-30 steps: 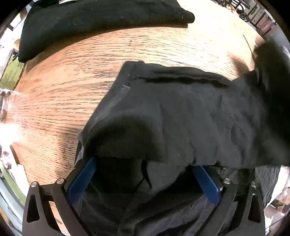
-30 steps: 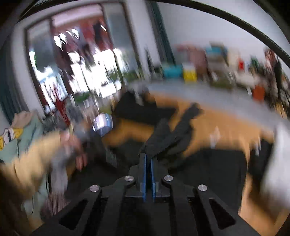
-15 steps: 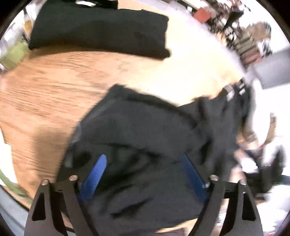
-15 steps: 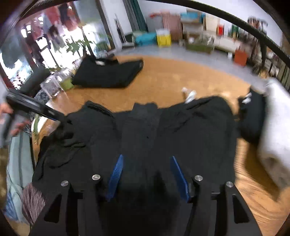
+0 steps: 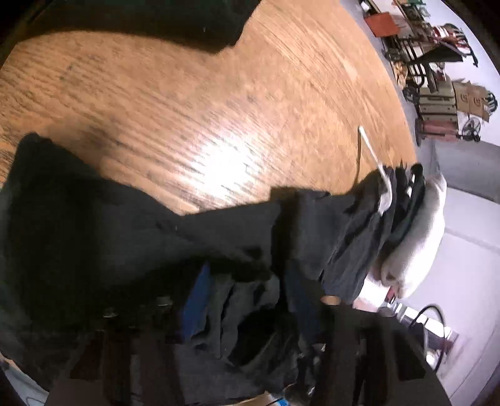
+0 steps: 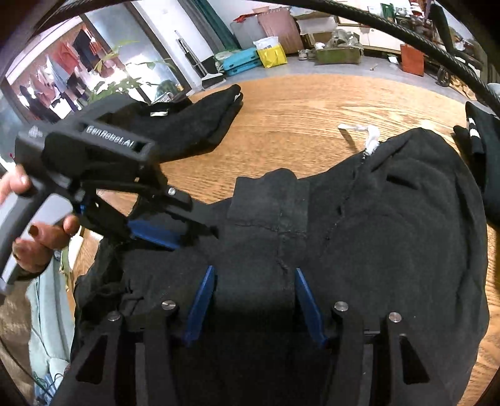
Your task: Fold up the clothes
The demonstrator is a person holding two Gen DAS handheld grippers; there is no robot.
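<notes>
A black hooded garment (image 6: 390,218) lies spread on the wooden table (image 6: 312,103), a sleeve (image 6: 268,203) folded across its middle and a white drawstring (image 6: 372,137) at its far edge. My right gripper (image 6: 254,299) stands open just above the garment, its blue fingers (image 6: 203,296) on either side of the sleeve. In the right wrist view my left gripper (image 6: 184,225) sits at the garment's left edge, held by a hand (image 6: 37,243). The blurred left wrist view has that gripper (image 5: 250,296) open, with rumpled dark cloth (image 5: 247,306) lying between its blue fingers (image 5: 200,296).
A folded black garment (image 6: 193,125) lies at the table's far left, its edge also showing in the left wrist view (image 5: 156,18). A black item with white stripes (image 6: 478,137) and a white bundle (image 5: 415,237) sit at the right. Room clutter lies beyond the table.
My right gripper was shut on the lifted sleeve a second ago; it has since opened, and the sleeve lies on the garment. The left gripper swung right and its fingers narrowed.
</notes>
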